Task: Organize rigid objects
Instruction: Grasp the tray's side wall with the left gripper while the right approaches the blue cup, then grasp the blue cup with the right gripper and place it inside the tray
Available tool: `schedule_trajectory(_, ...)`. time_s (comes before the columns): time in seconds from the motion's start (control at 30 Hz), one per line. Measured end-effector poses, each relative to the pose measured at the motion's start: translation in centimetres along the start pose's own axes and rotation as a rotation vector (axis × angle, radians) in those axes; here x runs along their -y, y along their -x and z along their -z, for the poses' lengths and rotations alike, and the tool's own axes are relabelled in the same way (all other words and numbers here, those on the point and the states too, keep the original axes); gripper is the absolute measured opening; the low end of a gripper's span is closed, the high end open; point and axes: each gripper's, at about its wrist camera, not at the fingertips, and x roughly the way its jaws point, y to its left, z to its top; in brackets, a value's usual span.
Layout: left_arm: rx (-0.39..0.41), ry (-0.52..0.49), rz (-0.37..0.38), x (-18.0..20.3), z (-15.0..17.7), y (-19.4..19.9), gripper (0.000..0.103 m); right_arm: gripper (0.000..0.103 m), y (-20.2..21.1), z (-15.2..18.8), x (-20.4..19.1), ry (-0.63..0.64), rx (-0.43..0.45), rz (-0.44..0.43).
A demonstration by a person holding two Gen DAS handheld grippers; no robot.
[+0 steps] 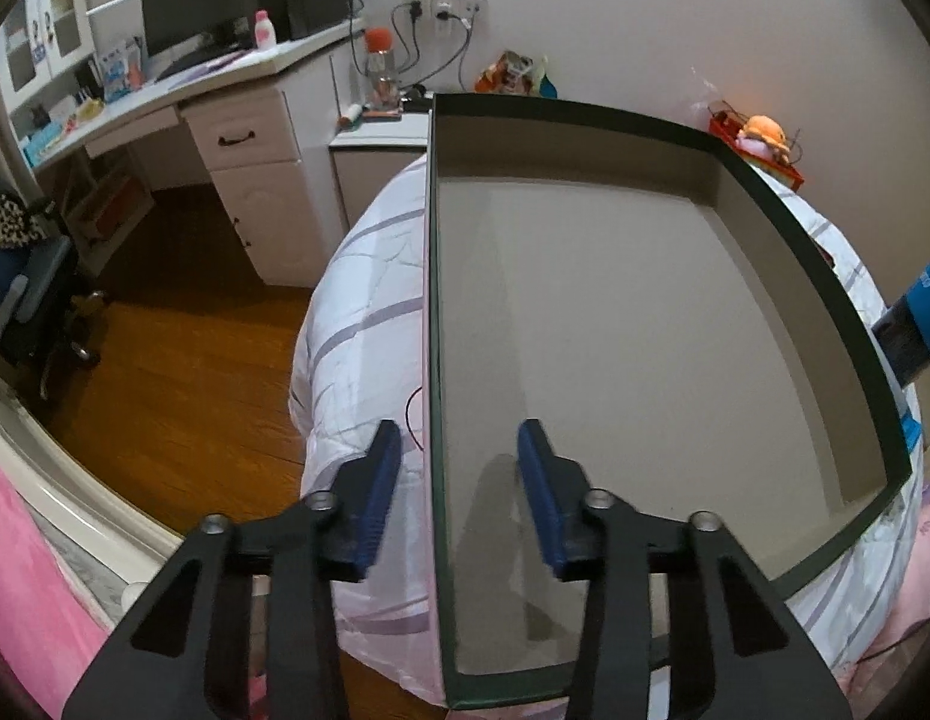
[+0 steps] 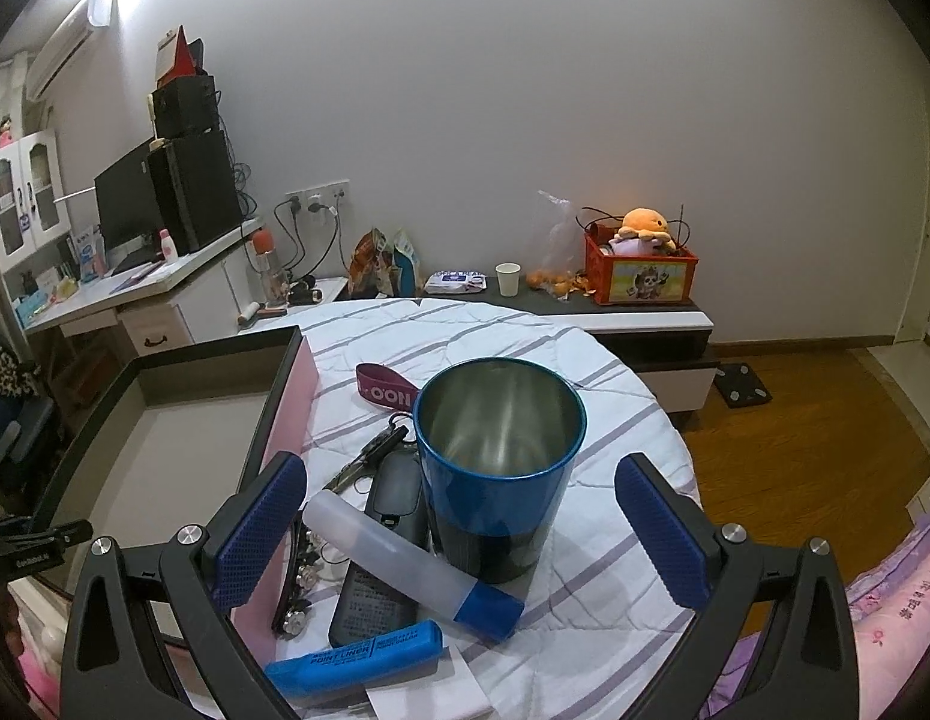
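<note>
A large shallow box [image 1: 585,324] with a dark green rim and beige inside lies empty on the white striped quilt [image 1: 369,300]. My left gripper [image 1: 459,450] is open, its fingers straddling the box's left wall. In the right wrist view the box [image 2: 183,414] sits at left. A blue metal cup [image 2: 495,474] stands upright on the quilt [image 2: 615,420]. My right gripper [image 2: 459,516] is open wide, one finger either side of the cup, not touching it. Before the cup lie a clear tube with a blue cap [image 2: 405,564], a blue marker [image 2: 357,654], a black case [image 2: 381,552] and keys [image 2: 375,450].
A maroon strap [image 2: 384,393] lies behind the cup. A beaded hair clip [image 2: 300,576] lies beside the box's pink wall. A low cabinet [image 2: 585,312] with a red crate and paper cup stands behind. A desk [image 1: 183,90] and wooden floor [image 1: 183,372] are at left.
</note>
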Motion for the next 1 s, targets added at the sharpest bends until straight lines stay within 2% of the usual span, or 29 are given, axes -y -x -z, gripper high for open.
schedule_trajectory(0.07, -0.006, 0.003, 0.011, -0.3, -0.1, 0.1, 0.035, 0.103, -0.1, 0.0, 0.1, -0.002, -0.002, -0.002)
schedule_trajectory(0.1, -0.004, -0.001, 0.015, -0.4, -0.1, 0.3, 0.028, 0.103, -0.1, 0.0, 0.1, -0.003, -0.004, 0.0)
schedule_trajectory(0.13, 0.002, -0.008, 0.021, -0.4, 0.0, 0.5, 0.025, 0.103, -0.2, 0.0, 0.1, -0.003, -0.006, 0.008)
schedule_trajectory(0.27, 0.009, -0.032, 0.0, -0.4, 0.2, 0.9, 0.016, 0.103, -0.4, 0.1, 0.0, -0.003, -0.006, 0.004)
schedule_trajectory(0.37, 0.008, -0.028, 0.012, -1.1, 0.1, 1.4, 0.01, 0.103, -0.7, 0.1, 0.2, -0.007, -0.013, -0.005)
schedule_trajectory(0.6, 0.006, -0.038, 0.011, -1.3, 0.1, 2.0, 0.009, 0.102, -0.8, -0.1, 0.1, 0.005, -0.002, -0.008)
schedule_trajectory(0.83, 0.011, -0.04, 0.001, -1.3, 0.2, 2.4, 0.008, 0.095, -1.4, 0.0, 0.7, -0.02, -0.006, -0.037)
schedule_trajectory(1.0, 0.012, -0.046, -0.005, -1.4, 0.1, 2.5, 0.008, 0.095, -2.2, -0.1, 0.8, -0.023, -0.007, -0.036)
